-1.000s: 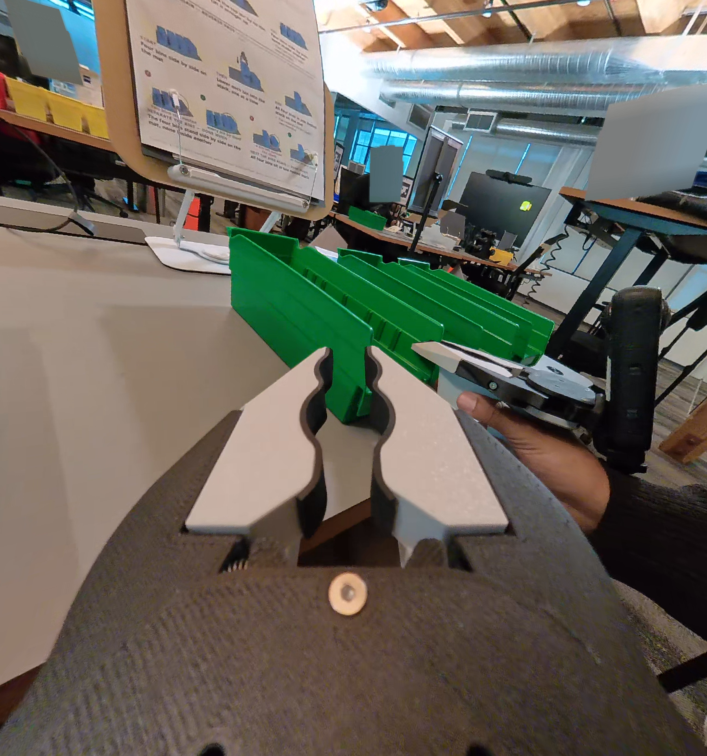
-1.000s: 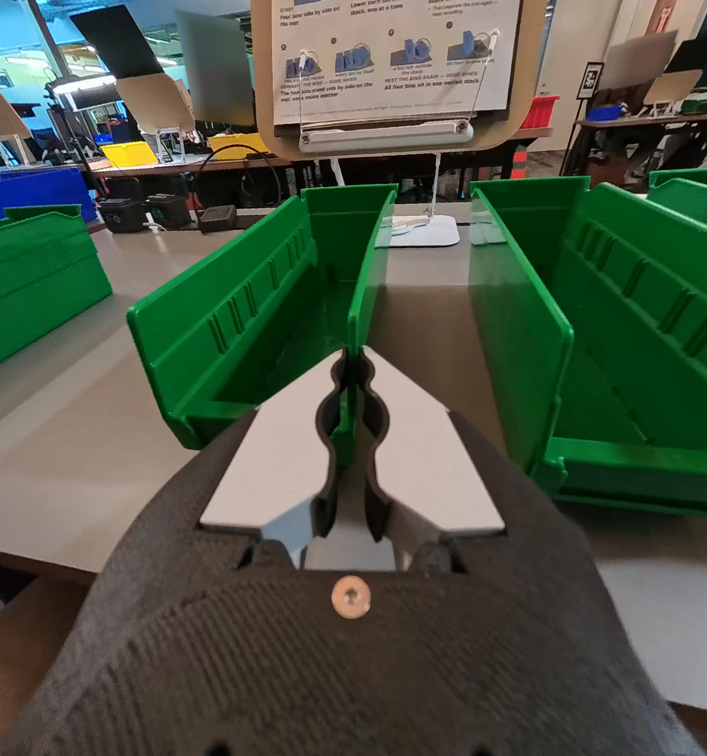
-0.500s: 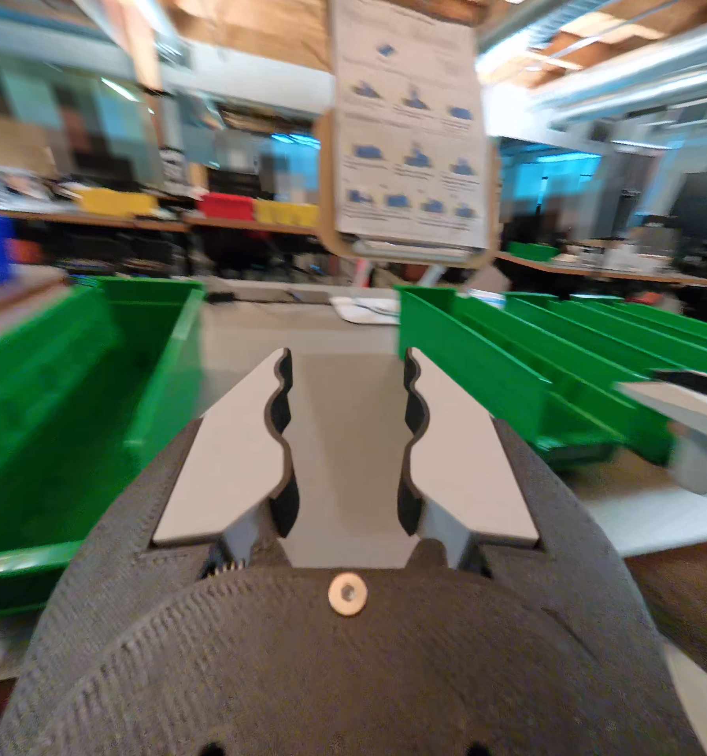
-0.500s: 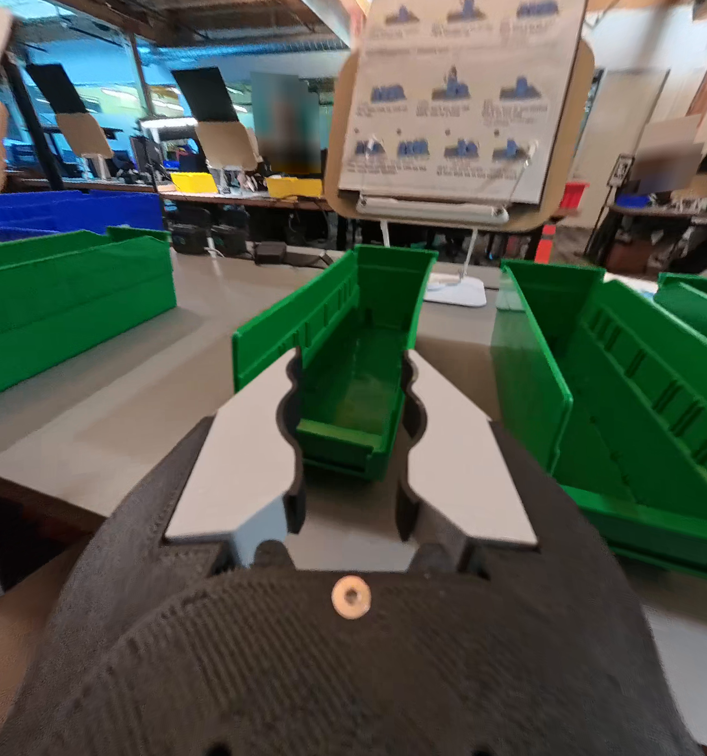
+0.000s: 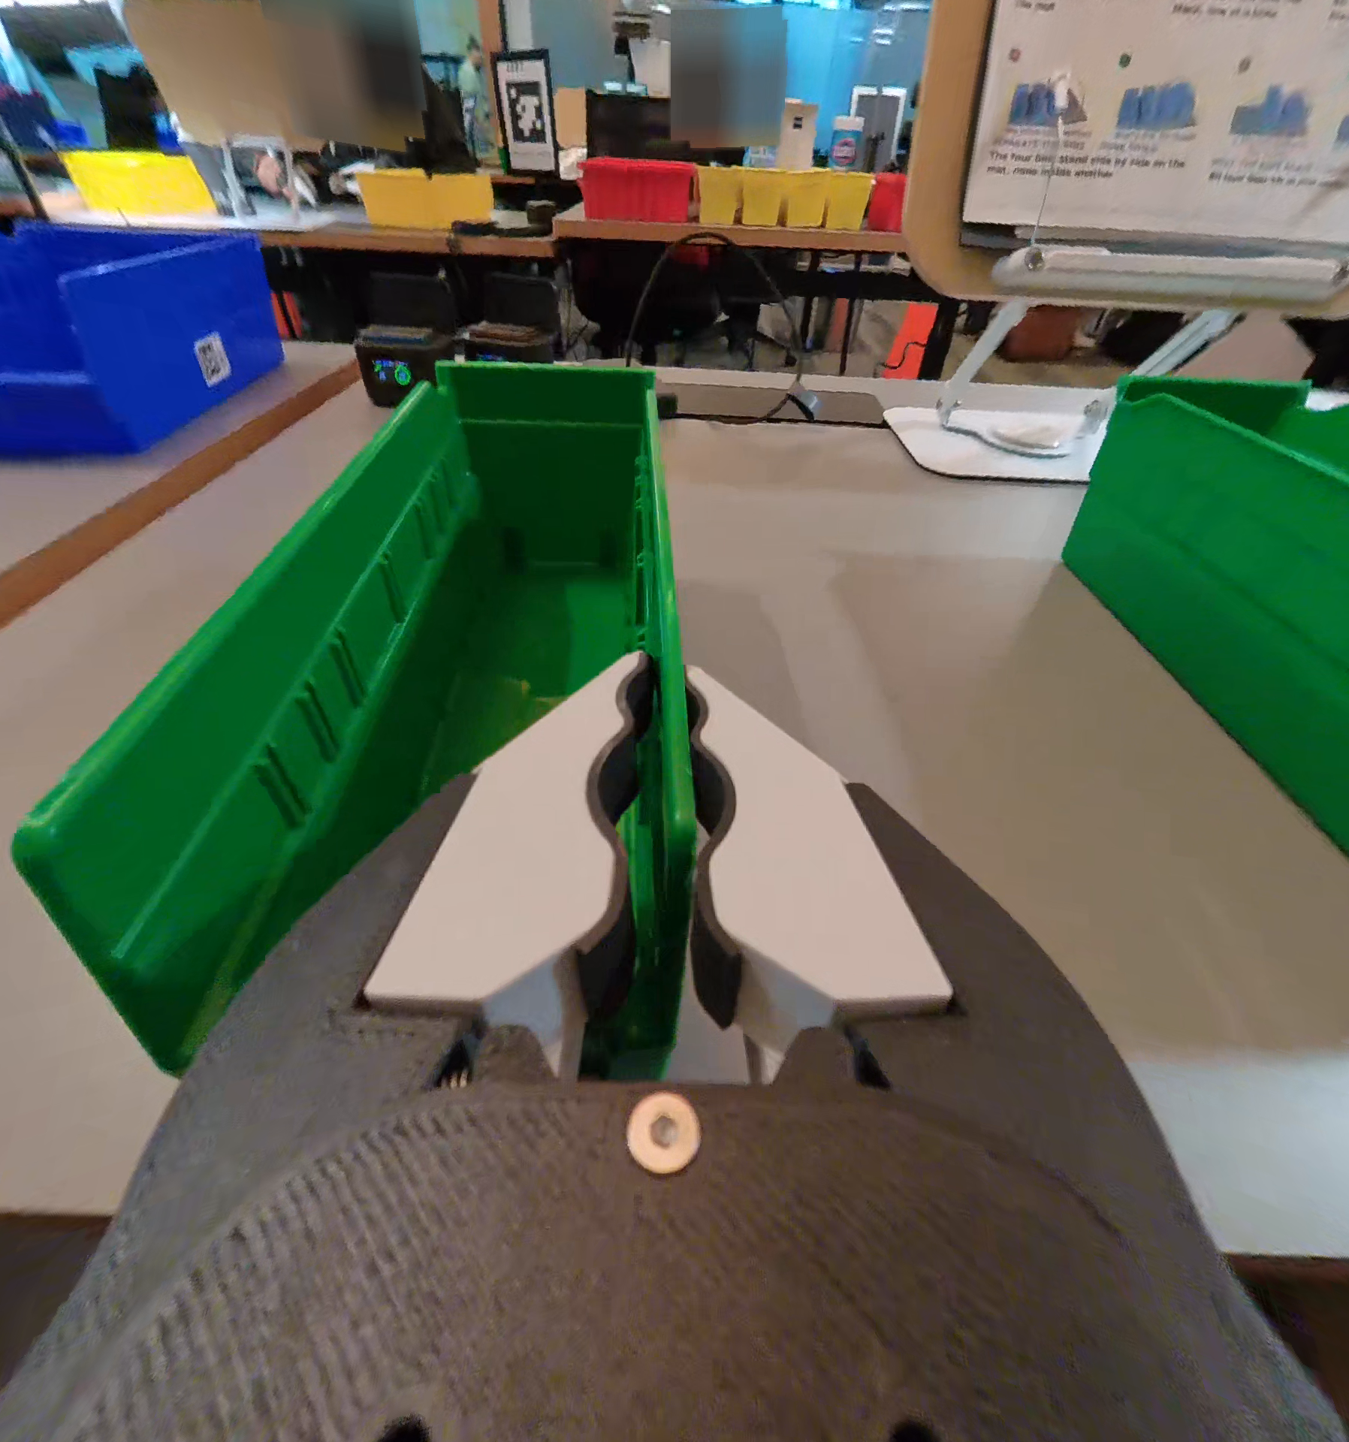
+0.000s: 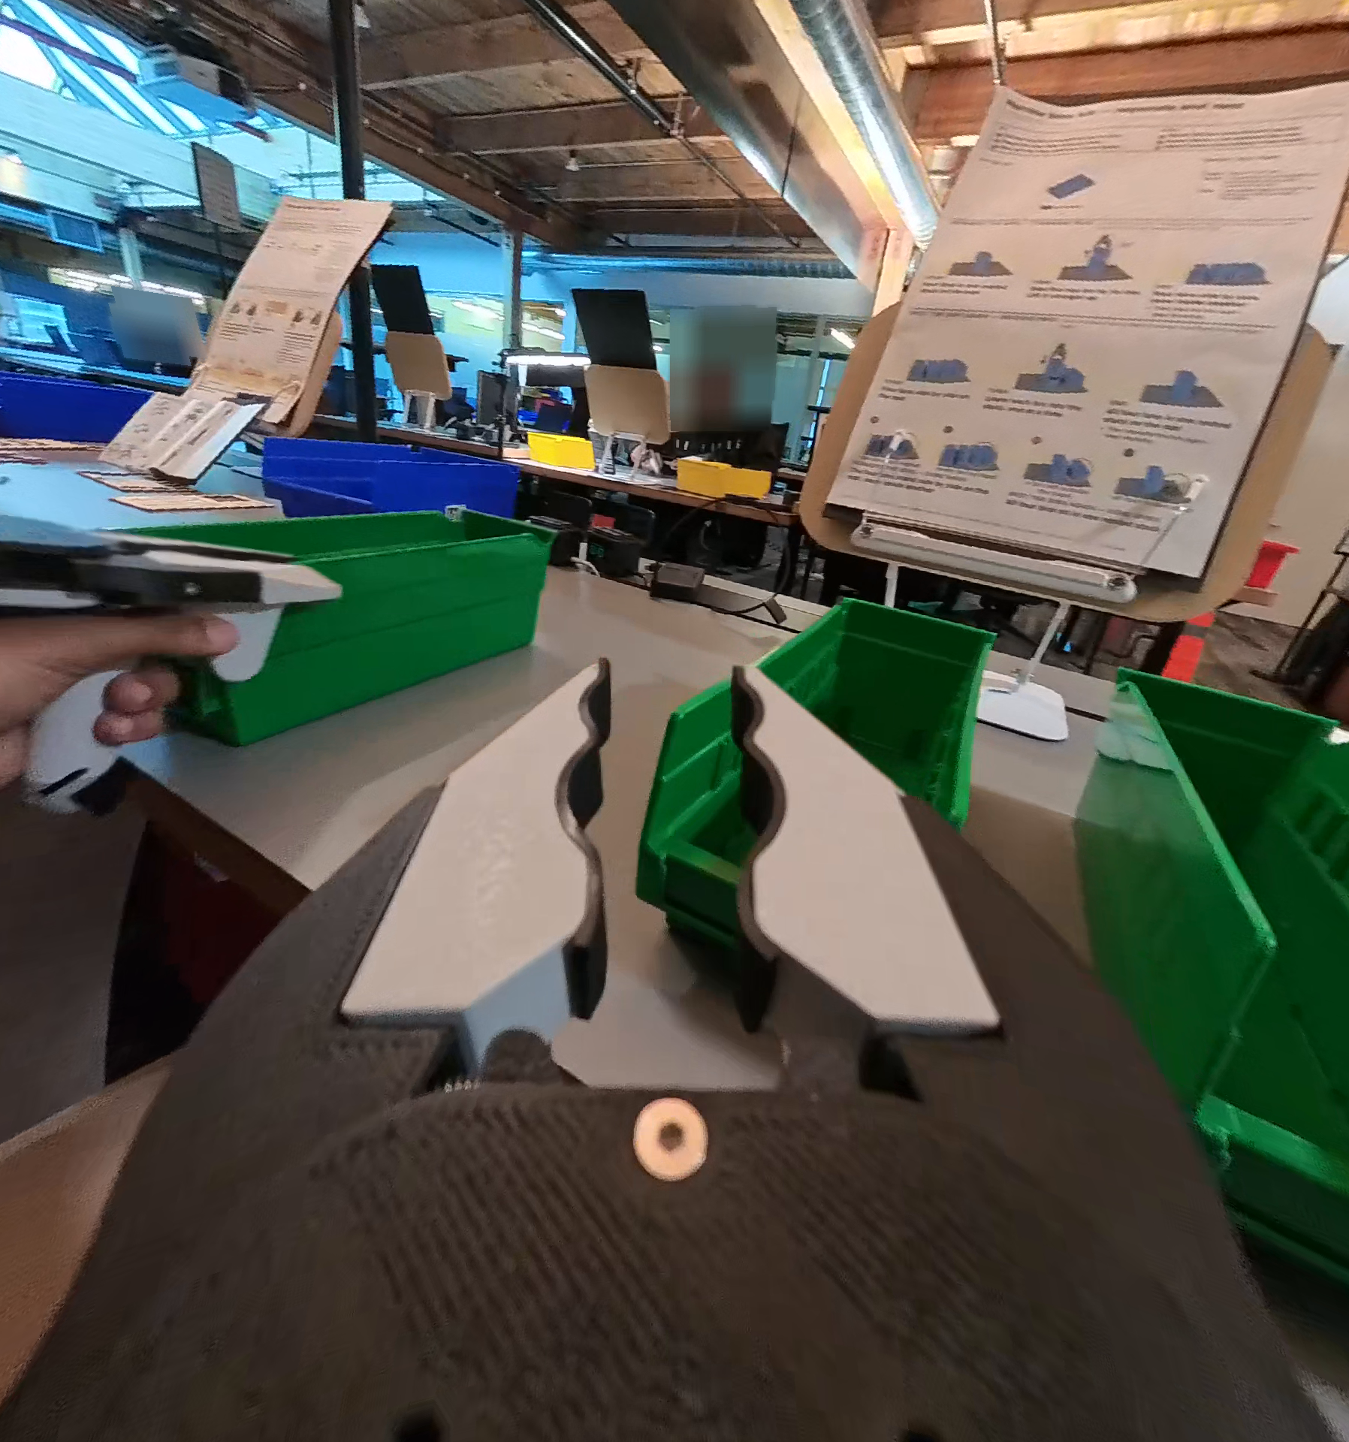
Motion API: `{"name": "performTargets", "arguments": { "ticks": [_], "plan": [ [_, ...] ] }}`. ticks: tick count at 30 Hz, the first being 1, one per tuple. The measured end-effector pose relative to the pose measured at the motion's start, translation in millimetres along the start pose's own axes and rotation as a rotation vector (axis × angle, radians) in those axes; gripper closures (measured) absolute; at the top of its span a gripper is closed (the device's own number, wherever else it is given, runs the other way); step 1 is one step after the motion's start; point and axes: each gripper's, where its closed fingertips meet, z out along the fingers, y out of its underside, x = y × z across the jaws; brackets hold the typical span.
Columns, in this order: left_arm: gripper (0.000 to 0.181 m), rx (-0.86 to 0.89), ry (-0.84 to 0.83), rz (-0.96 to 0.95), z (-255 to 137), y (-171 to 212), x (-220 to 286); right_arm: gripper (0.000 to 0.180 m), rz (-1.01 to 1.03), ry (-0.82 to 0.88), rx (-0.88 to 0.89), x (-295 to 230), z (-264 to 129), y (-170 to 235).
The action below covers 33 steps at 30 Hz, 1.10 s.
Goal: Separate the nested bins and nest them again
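A green bin [image 5: 289,726] stands on the grey table [image 5: 890,624]. My left gripper [image 5: 665,671] is shut on the near end of its right side wall. The right wrist view shows this bin [image 6: 390,609] at the left, with the left gripper [image 6: 297,593] and a hand at its near end. My right gripper [image 6: 670,675] is open and empty, raised just before the near end of a second green bin [image 6: 851,726]. A third green bin [image 6: 1241,897] stands to the right. One of these also shows at the right edge of the left wrist view [image 5: 1241,585].
An instruction board [image 6: 1085,351] on a white stand sits at the table's back. Blue bins [image 5: 109,335] lie on a neighbouring table to the left. Black boxes and a cable [image 5: 734,398] are at the back edge. The table's front edge [image 6: 211,850] is close below the grippers.
My left gripper opened, swung left from the right-hand bins and shut on the left bin's right wall. My right gripper let go of the middle bin's wall, opened and drew back.
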Motion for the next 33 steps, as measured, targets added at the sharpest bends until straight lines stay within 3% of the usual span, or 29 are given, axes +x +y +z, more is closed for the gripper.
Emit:
{"name": "performTargets", "arguments": {
  "ticks": [4, 9, 15, 20, 24, 33],
  "plan": [
    [0.180, 0.007, 0.048, -0.003, 17, -2, 17, 0.152, 0.003, -0.026, -0.026, -3, 1, 6],
    [0.178, -0.056, 0.033, -0.172, 44, -5, 43, 0.159, 0.037, -0.038, -0.042, -1, 2, 11],
    [0.164, -0.005, 0.099, -0.079, 53, -8, 83, 0.164, 0.031, -0.026, -0.077, 3, -1, 18],
    [0.152, 0.001, 0.146, -0.075, 50, -8, 80, 0.165, 0.052, -0.021, -0.095, 7, -3, 22],
    [0.179, 0.026, 0.024, -0.025, 42, -9, 58, 0.164, 0.061, -0.018, -0.109, 9, -3, 24],
    [0.178, 0.023, 0.051, -0.034, 31, -7, 65, 0.163, 0.188, -0.041, -0.129, 11, 0, 28]
  ]
}}
